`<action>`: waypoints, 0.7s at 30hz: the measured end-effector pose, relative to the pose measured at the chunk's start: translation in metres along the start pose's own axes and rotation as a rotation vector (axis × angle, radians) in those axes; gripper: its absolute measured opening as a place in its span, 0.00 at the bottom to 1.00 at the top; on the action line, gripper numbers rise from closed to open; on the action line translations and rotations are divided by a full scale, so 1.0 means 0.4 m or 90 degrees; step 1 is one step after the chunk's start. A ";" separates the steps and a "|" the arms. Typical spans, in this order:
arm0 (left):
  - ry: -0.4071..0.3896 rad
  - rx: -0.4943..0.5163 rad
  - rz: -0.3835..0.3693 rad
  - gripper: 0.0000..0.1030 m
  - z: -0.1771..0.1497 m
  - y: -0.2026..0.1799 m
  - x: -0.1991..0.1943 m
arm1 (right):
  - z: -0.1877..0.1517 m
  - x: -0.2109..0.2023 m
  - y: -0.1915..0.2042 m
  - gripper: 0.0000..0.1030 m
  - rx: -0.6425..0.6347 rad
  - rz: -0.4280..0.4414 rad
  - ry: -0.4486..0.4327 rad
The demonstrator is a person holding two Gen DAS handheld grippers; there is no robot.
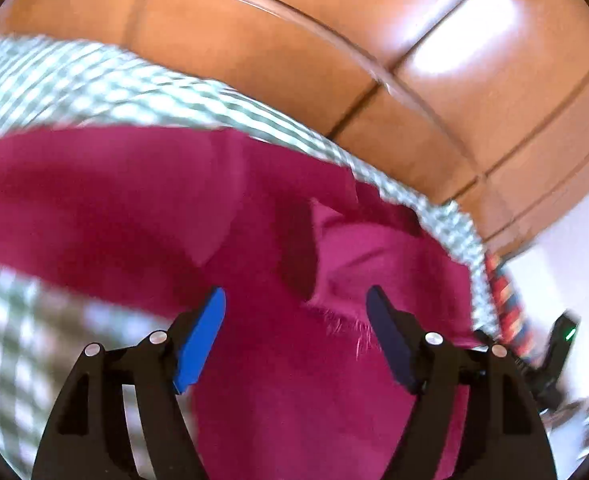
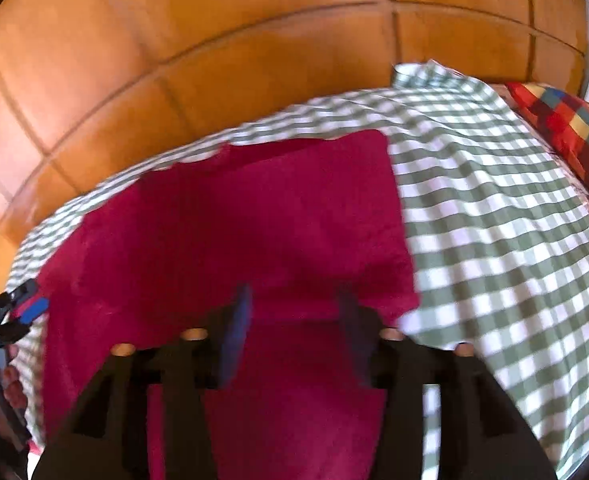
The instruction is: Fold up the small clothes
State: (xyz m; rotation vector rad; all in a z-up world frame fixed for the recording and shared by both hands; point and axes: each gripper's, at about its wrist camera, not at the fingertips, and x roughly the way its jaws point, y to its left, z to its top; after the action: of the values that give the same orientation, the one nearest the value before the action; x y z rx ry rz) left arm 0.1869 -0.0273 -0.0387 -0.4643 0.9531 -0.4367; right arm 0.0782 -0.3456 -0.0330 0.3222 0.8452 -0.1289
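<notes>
Nearest to us in the left wrist view, the left gripper [image 1: 296,300] is hovering low over the crimson garment [image 1: 134,200], its jaws standing well apart with nothing pressed between the blue pads; cloth is only passing beneath the gap. We are seeing a raised fold with a frayed edge [image 1: 346,264] just ahead of that gap, toward twelve o'clock. In the right wrist view, the right gripper [image 2: 294,300] is also poised over the same garment [image 2: 254,220], jaws partly apart and, as far as the blur is letting us judge, clamped on nothing.

We are reading the garment as lying on a bed under a green-and-white checked sheet [image 2: 494,220], stretching from our jaws toward twelve o'clock, with its far edge near the wooden headboard [image 2: 174,60]. Its right edge is running straight from five toward one o'clock. A patchwork cushion [image 2: 574,136] is sitting at two o'clock. The left gripper is showing at nine o'clock there, beside the cloth's left edge.

We are judging the left hand nearer to the loose fold. The cloth is looking soft, mostly flat, doubled in places.
</notes>
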 end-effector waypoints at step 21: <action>-0.274 -0.466 0.067 0.79 -0.020 0.773 -0.514 | -0.148 0.107 0.153 0.95 -0.093 -0.102 0.010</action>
State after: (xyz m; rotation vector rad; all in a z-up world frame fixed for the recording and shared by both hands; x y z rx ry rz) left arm 0.1219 0.3363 -0.0773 -1.1150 0.6872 0.1317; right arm 0.0788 -0.2676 -0.0876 0.1177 0.8911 -0.2123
